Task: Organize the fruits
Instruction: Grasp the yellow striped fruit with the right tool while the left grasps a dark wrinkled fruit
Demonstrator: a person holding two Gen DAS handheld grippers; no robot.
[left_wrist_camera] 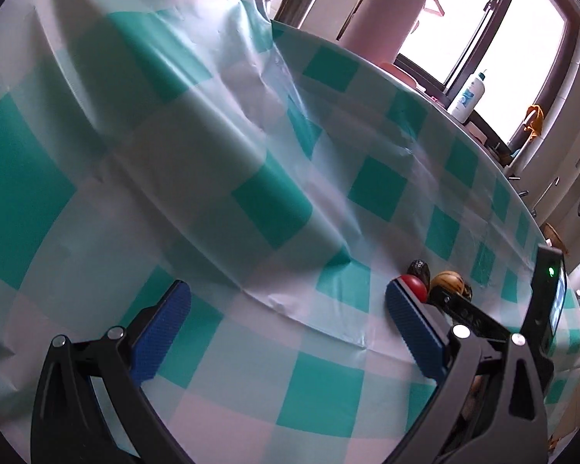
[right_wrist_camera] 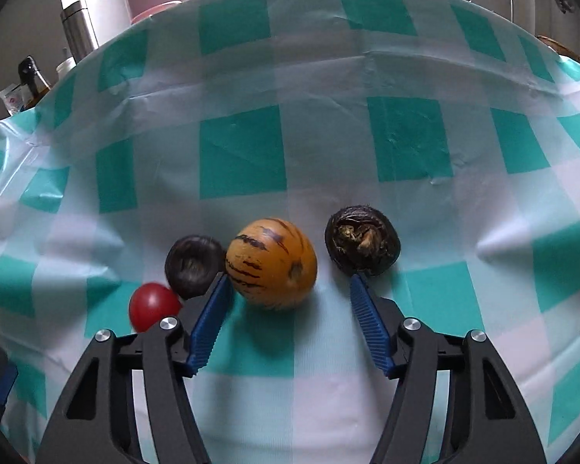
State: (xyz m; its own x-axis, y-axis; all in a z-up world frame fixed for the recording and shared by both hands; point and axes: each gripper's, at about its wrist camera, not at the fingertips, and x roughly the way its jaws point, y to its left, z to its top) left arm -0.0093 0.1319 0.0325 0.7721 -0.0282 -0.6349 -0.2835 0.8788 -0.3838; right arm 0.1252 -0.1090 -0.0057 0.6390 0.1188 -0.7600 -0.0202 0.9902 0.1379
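Orange striped fruit (right_wrist_camera: pixel 271 263) just beyond right gripper (right_wrist_camera: pixel 290 290) jaws, half-open, gripping nothing

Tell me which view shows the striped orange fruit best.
The right wrist view. There the striped orange fruit lies whole and sharp on the checked tablecloth, just ahead of the open right gripper. In the left wrist view only its top shows, far off and partly hidden behind the right gripper's body.

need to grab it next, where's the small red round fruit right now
In the right wrist view, the small red round fruit sits low on the left of the checked tablecloth, touching the dark brown round fruit beside the striped orange fruit.
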